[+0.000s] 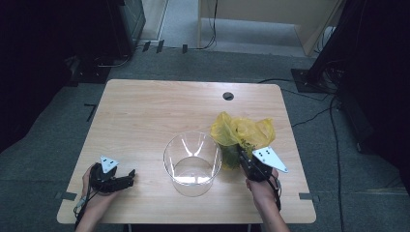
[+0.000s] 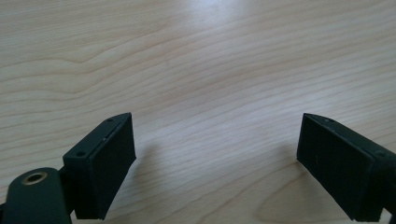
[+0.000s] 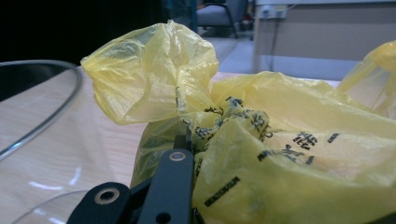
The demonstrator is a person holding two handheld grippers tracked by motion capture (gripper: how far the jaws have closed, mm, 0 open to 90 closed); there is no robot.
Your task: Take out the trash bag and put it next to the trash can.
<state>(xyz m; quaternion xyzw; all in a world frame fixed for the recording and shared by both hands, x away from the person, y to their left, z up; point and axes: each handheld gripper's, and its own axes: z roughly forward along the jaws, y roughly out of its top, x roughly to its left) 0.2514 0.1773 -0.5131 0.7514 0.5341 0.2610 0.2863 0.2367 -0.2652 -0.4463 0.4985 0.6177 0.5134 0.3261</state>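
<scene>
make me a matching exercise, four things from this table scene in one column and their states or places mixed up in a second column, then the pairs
Things:
1. left tool
2. right tool
3. glass bowl
4. yellow plastic bag

States or places:
A. clear and empty, at the middle of the table
B. crumpled, with black print, right of the bowl
C. jaws wide apart over bare wood
D. shut on a fold of the bag

Pairs: 1-C, 2-D, 3-A, 4-B

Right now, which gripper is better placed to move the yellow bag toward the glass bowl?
Right. The right gripper is shut on the yellow bag beside the glass bowl; the left gripper is open over bare table.
</scene>
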